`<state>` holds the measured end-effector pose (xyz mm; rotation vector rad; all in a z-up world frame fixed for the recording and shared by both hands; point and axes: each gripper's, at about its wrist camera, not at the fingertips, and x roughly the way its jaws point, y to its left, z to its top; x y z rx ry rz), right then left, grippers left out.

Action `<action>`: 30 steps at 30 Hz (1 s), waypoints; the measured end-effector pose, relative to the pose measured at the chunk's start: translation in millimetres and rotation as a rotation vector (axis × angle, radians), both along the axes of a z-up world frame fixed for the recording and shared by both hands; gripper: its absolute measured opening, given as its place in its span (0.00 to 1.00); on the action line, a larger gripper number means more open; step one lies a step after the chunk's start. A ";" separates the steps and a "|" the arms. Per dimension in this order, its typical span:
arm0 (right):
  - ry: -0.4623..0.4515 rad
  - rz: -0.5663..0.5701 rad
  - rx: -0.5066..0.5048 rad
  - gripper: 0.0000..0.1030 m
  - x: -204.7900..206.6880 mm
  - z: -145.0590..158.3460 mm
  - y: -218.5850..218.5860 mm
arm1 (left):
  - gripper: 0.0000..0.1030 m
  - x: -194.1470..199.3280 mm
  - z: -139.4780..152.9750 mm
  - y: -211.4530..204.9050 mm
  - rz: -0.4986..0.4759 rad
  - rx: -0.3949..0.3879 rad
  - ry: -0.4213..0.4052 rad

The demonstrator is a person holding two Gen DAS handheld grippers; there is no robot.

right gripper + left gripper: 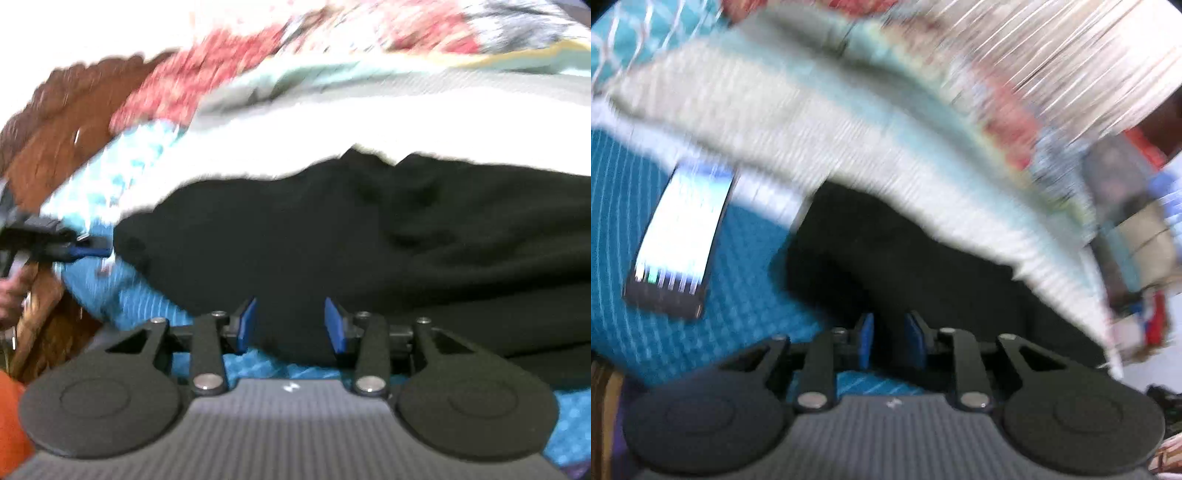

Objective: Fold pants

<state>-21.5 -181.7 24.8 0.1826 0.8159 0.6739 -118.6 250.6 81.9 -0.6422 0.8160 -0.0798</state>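
Note:
The black pants (388, 243) lie bunched on a teal bedspread (140, 302), filling the middle and right of the right wrist view. My right gripper (290, 325) is open, its blue pads on either side of the pants' near edge. In the left wrist view the pants (905, 266) lie ahead, partly under a white and pale blue blanket (849, 140). My left gripper (888, 338) is open with a narrow gap, just at the pants' near edge; fabric shows between the pads. The left gripper also shows at the left edge of the right wrist view (88, 251). Both views are motion-blurred.
A phone (679, 236) with a lit screen lies on the teal bedspread (701, 332) to the left of the pants. Floral and striped bedding (1052, 74) is piled behind. A brown wooden headboard (55, 129) stands at the left.

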 end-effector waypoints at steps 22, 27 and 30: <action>0.039 -1.054 0.251 0.33 41.7 -37.8 -267.1 | 0.18 99.1 -64.4 -94.5 -0.127 0.216 0.221; -0.046 -1.207 0.348 0.44 -5.5 -42.7 -291.9 | 0.26 93.5 -41.3 -112.8 -0.166 0.229 0.154; -0.010 -1.251 0.331 0.50 -8.3 -55.8 -304.1 | 0.26 96.7 -30.6 -127.1 -0.204 0.227 0.130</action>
